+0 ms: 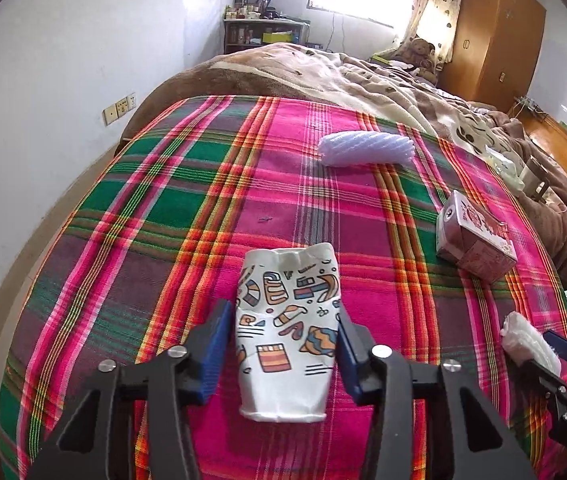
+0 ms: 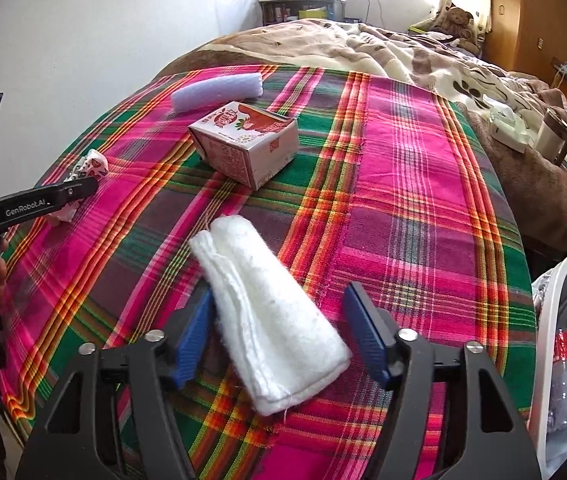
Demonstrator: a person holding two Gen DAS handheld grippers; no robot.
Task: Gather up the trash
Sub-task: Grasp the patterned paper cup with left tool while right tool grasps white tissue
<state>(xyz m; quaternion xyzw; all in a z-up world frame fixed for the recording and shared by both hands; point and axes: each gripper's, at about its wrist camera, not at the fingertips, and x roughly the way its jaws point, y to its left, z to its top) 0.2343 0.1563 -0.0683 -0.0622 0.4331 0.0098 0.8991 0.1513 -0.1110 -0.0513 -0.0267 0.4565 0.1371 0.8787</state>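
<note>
Crushed paper cup lying lengthwise between left gripper jaws — pinched, white wadding angled between right gripper jaws — unclamped

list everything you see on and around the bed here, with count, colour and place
paper cup: 1, white with coloured doodles, crushed, lying on the plaid cloth between the left gripper's pads
cloth pad: 1, white, folded, on the plaid between the right gripper's pads
carton: 1, pink and white, on its side mid-cloth
foam sleeve: 1, pale lilac, ribbed, far end of the plaid
plaid cloth: 1, pink, green and orange, covering the near bed
blanket: 1, brown and cream, rumpled beyond
bin: 1, white rim, right of the bed, plastic bottle inside
teddy bear: 1, brown, by the window
left gripper: 1, black, blue pads, touching the cup
right gripper: 1, same, open around the pad
</note>
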